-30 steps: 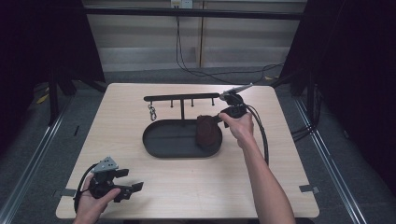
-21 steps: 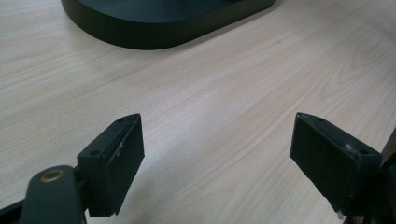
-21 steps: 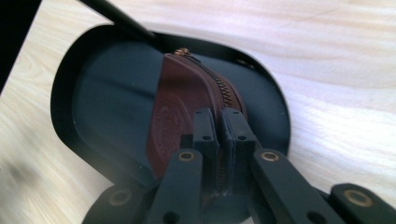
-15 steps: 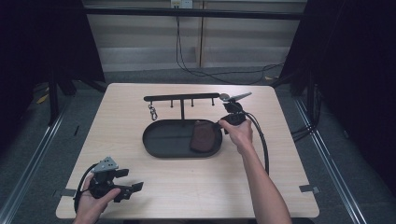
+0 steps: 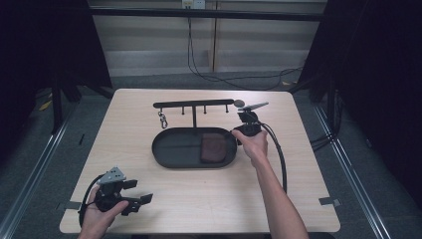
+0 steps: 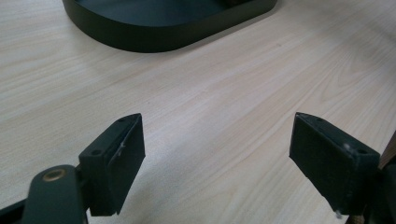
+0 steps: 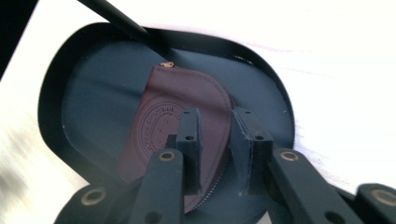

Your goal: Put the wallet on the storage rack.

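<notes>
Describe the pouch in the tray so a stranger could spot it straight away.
On the wooden table sits a black oval tray below a hook rack. The pouch lies flat in its right end: dark maroon, with a round embossed seal, the tray's lone item.

pouch (image 5: 214,148) now flat in tray (image 5: 169,154), right gripper (image 7: 215,122) released it

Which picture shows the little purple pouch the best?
The right gripper view: the pouch lies close up in the tray, its round stamp and zip clear. The high view shows it small and dark. The left gripper view catches the tray's rim.
</notes>
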{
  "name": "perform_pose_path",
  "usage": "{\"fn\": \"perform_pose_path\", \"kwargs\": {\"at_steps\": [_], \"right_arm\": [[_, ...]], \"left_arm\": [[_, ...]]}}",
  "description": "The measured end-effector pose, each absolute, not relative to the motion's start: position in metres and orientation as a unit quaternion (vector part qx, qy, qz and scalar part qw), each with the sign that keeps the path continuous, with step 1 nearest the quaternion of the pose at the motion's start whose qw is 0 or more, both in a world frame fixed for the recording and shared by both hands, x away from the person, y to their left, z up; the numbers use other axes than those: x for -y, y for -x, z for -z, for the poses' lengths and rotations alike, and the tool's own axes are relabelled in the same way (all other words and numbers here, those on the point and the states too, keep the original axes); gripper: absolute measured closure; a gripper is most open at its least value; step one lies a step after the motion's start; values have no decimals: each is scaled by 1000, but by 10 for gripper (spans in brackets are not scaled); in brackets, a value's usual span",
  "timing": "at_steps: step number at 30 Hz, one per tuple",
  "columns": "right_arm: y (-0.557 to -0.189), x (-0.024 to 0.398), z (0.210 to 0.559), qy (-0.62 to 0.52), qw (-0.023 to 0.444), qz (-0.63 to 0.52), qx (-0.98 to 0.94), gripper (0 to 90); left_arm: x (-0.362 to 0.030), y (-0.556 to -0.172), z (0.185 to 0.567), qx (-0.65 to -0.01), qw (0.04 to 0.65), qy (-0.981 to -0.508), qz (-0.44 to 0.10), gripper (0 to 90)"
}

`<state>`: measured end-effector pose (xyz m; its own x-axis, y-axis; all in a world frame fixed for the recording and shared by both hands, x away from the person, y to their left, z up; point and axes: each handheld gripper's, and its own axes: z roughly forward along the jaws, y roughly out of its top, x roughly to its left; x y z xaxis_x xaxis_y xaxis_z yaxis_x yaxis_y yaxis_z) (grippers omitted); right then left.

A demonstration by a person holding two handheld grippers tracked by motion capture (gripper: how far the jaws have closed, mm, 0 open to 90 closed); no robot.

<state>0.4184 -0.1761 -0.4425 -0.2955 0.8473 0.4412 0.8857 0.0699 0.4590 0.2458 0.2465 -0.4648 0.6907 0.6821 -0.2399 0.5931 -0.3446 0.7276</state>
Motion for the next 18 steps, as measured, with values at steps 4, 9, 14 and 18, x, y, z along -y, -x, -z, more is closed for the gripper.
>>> {"fn": "perform_pose_path", "kwargs": {"at_steps": [4,9,14,18], "right_arm": [[-413,182,439,589,15,361,723,546],[-410,182,436,577,8,370,728,343],[-408,181,432,571,-2,369,734,237],[-404,183,430,557,-13,362,747,229]], "left_arm": [[-247,-247,465,-393,420,-816,-51,181],[-245,-247,465,-387,419,-820,-48,167],[-246,-248,465,-394,418,-817,-52,169],[-246,-248,465,-399,416,-815,-59,184]]}}
